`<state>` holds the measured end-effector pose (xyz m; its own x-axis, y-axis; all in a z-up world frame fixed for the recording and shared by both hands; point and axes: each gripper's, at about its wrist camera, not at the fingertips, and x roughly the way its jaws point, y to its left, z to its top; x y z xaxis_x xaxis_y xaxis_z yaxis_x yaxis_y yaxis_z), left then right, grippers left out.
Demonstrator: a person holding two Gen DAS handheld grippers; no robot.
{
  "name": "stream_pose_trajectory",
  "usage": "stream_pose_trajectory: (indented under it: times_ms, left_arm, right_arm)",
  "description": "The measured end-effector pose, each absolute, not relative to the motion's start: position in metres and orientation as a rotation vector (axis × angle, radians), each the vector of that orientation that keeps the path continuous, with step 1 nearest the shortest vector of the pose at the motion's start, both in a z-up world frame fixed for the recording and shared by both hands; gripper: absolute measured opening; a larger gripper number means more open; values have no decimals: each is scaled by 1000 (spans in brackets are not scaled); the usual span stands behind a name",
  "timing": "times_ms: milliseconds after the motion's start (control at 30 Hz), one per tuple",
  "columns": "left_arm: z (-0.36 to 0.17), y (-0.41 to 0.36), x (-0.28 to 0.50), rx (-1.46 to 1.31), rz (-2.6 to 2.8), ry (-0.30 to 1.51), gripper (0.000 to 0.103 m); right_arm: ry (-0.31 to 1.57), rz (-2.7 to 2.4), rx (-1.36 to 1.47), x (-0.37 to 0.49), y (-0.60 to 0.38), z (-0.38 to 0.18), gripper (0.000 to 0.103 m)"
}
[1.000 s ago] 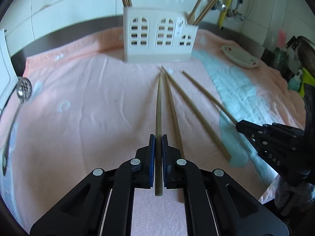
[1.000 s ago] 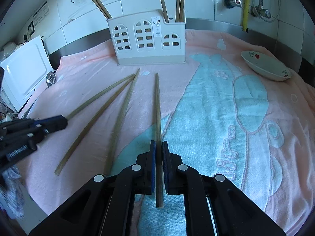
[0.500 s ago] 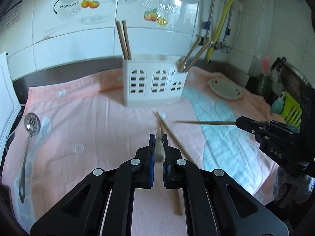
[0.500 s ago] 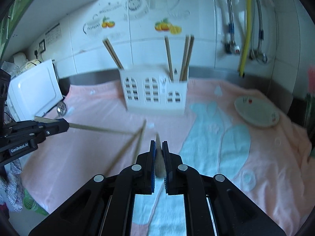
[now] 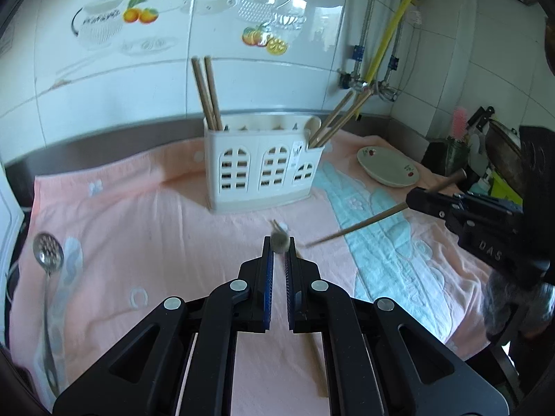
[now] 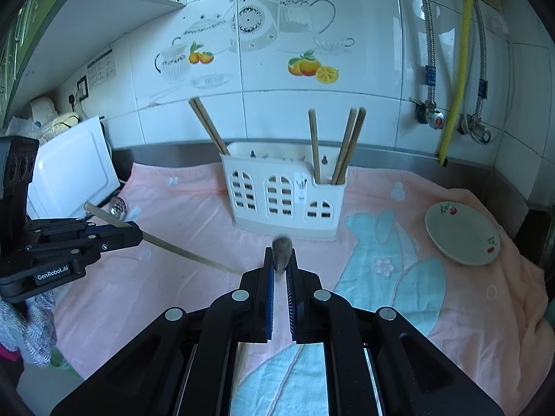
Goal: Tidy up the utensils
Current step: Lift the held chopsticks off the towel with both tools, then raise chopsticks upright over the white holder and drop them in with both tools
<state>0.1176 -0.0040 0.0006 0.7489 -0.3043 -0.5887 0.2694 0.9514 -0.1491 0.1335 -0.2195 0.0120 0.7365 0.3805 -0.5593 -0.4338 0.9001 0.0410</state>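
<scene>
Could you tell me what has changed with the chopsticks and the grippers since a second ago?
Both grippers have risen, each lifting a chopstick off the towel. The left gripper stays shut on its chopstick, now in the air; the right gripper likewise holds its chopstick. One chopstick on the towel, the white holder, the plate and the strainer ladle have not moved.

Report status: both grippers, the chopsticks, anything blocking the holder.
Left gripper shut on chopstick. Right gripper shut on second chopstick. Both clear of towel. Holder ahead, unobstructed.

left tongs [image 6: 137, 235]: "GenRobot.AI" | right tongs [image 5: 412, 201]: "DAS" (partly hidden)
</scene>
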Motion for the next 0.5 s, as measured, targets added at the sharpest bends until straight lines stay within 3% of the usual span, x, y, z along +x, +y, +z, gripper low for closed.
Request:
stream_pose_trajectory:
  times_ms: [500]
  left_arm:
    - [70,-2,155,3,-321,582,5]
  right_arm:
    - [563,454,-168,164,-225,102,6]
